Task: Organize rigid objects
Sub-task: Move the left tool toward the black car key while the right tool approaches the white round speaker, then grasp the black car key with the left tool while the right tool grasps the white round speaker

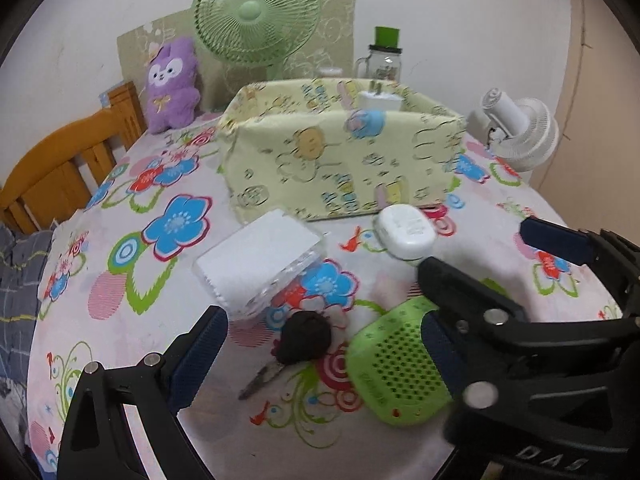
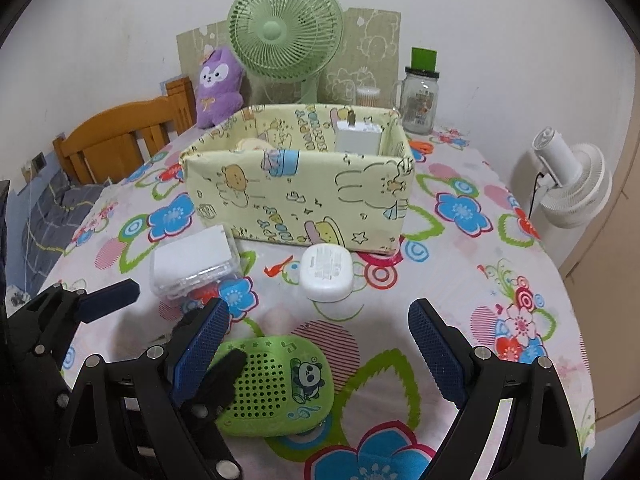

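A green perforated speaker [image 1: 396, 364] lies on the flowered tablecloth, also in the right wrist view [image 2: 276, 384]. My right gripper [image 2: 320, 356] is open with its fingers either side of the speaker. My left gripper [image 1: 324, 344] is open; the black car key [image 1: 302, 340] lies between its fingers. A clear plastic box [image 1: 260, 264] [image 2: 194, 266] and a white oval case [image 1: 404, 230] [image 2: 327, 272] lie in front of the yellow fabric bin [image 1: 340, 160] [image 2: 296, 196]. A white charger [image 1: 378, 100] [image 2: 357, 136] stands inside the bin.
A green desk fan [image 2: 285, 28], a purple plush toy [image 2: 218, 88], a glass jar with a green lid [image 2: 420, 96] and a cotton-swab pot [image 2: 368, 96] stand behind the bin. A white fan [image 2: 572, 184] is off the table's right edge, a wooden chair [image 2: 120, 136] at left.
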Demonstrator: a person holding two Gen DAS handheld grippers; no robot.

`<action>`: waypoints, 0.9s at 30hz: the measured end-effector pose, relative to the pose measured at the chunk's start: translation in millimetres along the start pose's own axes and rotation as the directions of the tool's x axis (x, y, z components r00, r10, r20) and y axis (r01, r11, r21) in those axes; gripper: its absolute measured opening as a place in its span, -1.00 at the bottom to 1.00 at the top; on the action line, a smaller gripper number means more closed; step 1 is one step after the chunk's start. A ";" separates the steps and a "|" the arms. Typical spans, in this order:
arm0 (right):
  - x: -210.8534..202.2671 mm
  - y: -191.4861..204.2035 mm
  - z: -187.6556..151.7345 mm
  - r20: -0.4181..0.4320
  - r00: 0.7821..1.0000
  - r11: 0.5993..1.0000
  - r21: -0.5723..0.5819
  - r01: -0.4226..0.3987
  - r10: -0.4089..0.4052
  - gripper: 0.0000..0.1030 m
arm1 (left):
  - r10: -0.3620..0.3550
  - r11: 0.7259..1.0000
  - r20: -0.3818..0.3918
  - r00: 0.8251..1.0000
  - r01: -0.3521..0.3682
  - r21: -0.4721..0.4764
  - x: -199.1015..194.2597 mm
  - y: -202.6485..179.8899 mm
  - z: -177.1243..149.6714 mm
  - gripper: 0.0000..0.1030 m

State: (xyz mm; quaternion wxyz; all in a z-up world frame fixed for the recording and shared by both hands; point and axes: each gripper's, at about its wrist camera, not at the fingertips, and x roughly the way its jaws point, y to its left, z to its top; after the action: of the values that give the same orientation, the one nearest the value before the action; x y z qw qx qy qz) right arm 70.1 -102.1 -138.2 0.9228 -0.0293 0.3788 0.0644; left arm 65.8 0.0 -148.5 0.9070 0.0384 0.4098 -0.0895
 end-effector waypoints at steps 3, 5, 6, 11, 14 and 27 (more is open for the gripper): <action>8.7 -0.7 -1.4 -0.011 1.000 1.000 -0.004 -0.001 0.001 0.80 | 0.009 1.000 -0.016 1.000 -0.009 -0.009 7.8 6.4 -1.3 0.91; 15.3 -0.7 -1.9 -0.017 1.000 1.000 -0.005 -0.002 0.002 0.80 | 0.020 1.000 -0.026 0.999 -0.020 -0.014 13.2 10.3 -2.1 0.91; 18.1 -0.8 -2.1 -0.019 1.000 1.000 -0.006 -0.003 0.003 0.80 | 0.025 1.000 -0.031 0.999 -0.025 -0.017 15.6 11.9 -2.1 0.89; 30.5 -2.6 -0.9 -0.032 0.999 1.000 -0.009 -0.008 0.008 0.80 | 0.023 0.999 -0.058 0.998 -0.025 -0.043 26.5 21.4 -2.7 0.86; 38.4 -3.6 -1.1 -0.046 0.999 1.000 -0.011 -0.007 0.006 0.80 | 0.006 0.999 -0.063 0.998 -0.009 -0.054 29.5 23.2 -4.8 0.82; 47.2 -1.2 0.3 -0.065 0.998 1.000 -0.004 -0.012 0.012 0.80 | -0.002 0.997 -0.069 0.998 -0.003 -0.075 27.3 27.0 -6.8 0.17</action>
State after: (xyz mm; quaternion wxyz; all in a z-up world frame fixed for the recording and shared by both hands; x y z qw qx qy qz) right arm 103.7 -98.7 -171.1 0.9095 -0.0314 0.4085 0.0697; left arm 83.8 23.9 -173.7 0.8932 0.0074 0.4437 -0.0727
